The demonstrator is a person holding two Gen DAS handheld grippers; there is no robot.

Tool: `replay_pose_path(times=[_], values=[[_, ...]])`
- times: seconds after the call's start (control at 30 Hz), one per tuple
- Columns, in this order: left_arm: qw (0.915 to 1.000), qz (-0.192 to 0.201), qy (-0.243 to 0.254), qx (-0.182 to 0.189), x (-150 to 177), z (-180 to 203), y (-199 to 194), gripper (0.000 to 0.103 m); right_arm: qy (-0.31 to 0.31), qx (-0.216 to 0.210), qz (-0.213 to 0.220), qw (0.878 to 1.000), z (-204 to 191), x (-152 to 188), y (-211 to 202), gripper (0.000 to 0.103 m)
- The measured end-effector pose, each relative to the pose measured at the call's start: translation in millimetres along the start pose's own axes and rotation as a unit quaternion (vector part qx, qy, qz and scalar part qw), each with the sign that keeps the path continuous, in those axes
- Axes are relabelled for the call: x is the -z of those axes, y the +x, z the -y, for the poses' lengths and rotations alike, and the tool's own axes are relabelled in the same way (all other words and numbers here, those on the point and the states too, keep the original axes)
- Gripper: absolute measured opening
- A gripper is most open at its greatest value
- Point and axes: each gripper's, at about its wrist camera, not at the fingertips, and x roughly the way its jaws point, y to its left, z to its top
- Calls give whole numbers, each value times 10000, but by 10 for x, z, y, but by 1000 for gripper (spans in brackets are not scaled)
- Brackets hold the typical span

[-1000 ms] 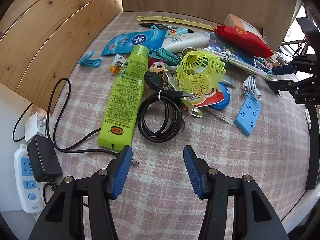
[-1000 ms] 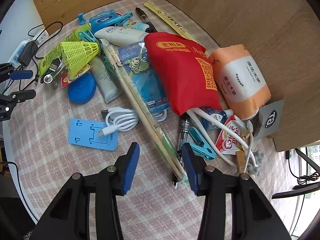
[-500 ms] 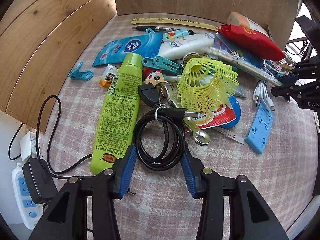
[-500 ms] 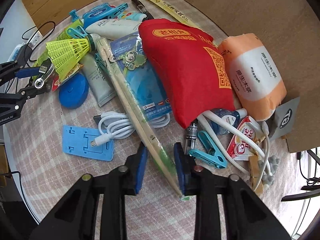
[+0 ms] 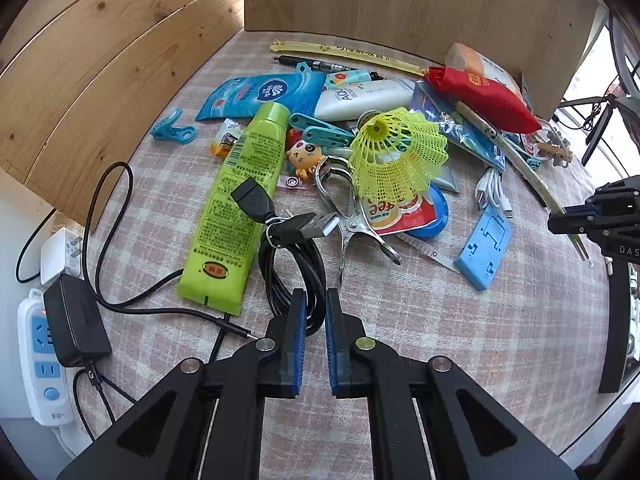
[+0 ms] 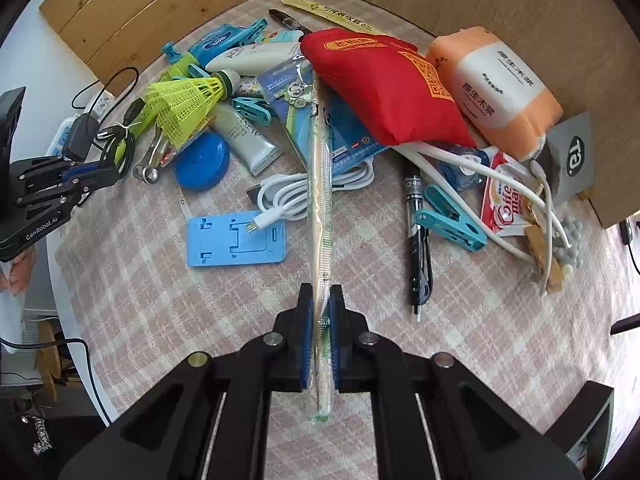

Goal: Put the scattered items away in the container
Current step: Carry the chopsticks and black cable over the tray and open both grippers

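Gripping two items from the clutter on my pink plaid worktop [image 5: 460, 340].
My left gripper [image 5: 314, 312] is clamped on the coiled black USB cable [image 5: 296, 264]; my right gripper [image 6: 320, 312] is clamped on the long clear-wrapped wooden chopsticks [image 6: 322, 184], which run toward twelve o'clock under the red fabric pouch [image 6: 384, 92].
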Motion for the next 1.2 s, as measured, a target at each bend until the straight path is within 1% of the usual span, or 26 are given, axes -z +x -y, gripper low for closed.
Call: replay_pose_path(times=[0.13,0.23,0.33,0.4,0.53,0.6,0.7,0.77,0.83,0.9,1.03,1.1,1.2], values=[[9996,14,-228,137,135,-37,-138,7,306,-75,127,9994,65,201,-140,5],[9990,44,-340,291,148,-73,-169,6,511,-87,240,9984,68,368,-235,5],[9989,101,-317,334,204,-7,-268,6,712,-196,341,9967,150,482,-311,4],[9987,128,-321,378,234,45,-318,6,782,-169,393,9960,167,459,-321,4],[9984,173,-257,482,267,190,-428,6,1072,-235,527,9926,234,676,-420,4],[9981,236,-189,528,273,291,-501,4,1201,-246,611,9906,249,795,-485,4],[9968,361,-53,705,286,463,-624,4,1439,-286,748,9863,334,997,-624,4],[9965,396,94,732,297,602,-671,4,1627,-273,876,9824,395,1142,-722,4],[9951,364,145,904,297,720,-696,3,1859,-244,1001,9771,492,1327,-860,4],[9942,353,217,995,288,862,-726,3,2036,-217,1114,9724,583,1517,-998,4],[9910,407,577,1135,258,1259,-817,3,2428,-13,1312,9612,764,1897,-1231,4],[9887,422,760,1217,228,1482,-853,3,2674,98,1413,9531,881,2121,-1350,4],[9830,446,1054,1437,178,1859,-913,3,3038,265,1557,9395,1072,2487,-1527,4]])
